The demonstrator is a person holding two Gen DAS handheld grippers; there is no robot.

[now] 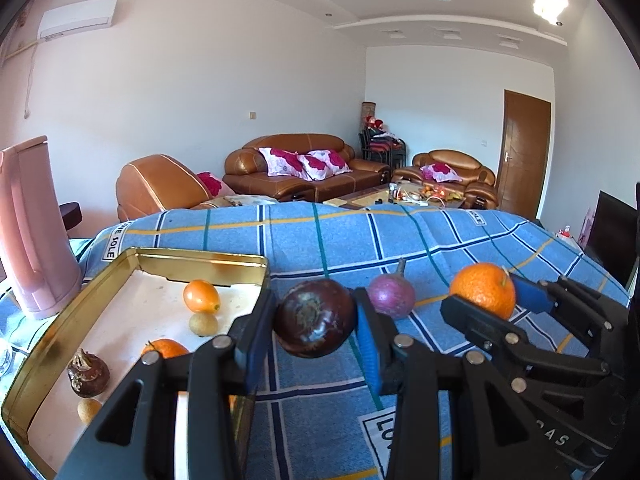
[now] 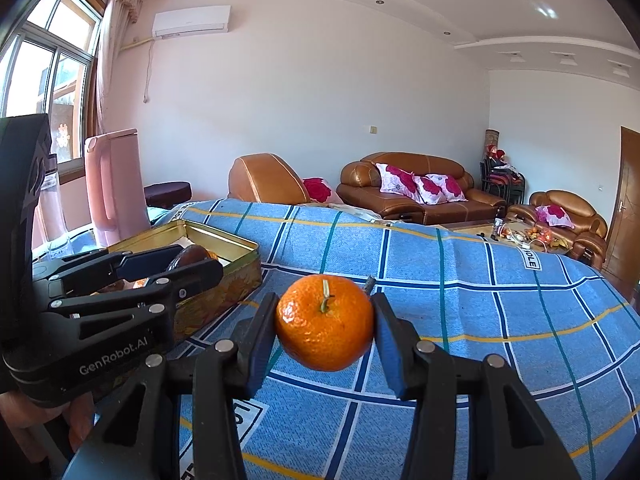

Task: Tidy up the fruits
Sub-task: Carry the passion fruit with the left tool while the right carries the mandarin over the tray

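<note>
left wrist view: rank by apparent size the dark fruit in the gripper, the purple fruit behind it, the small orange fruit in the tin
1. dark fruit, though nearest the camera
2. purple fruit
3. small orange fruit

White walls and a stepped white ceiling with small spot lamps close a living room where brown leather sofas (image 2: 420, 188) with red-flowered cushions (image 2: 416, 184) stand near a wooden door (image 1: 524, 148), an air conditioner (image 2: 192, 20) hangs high, and a curtained window (image 2: 48, 52) gives daylight.
</note>
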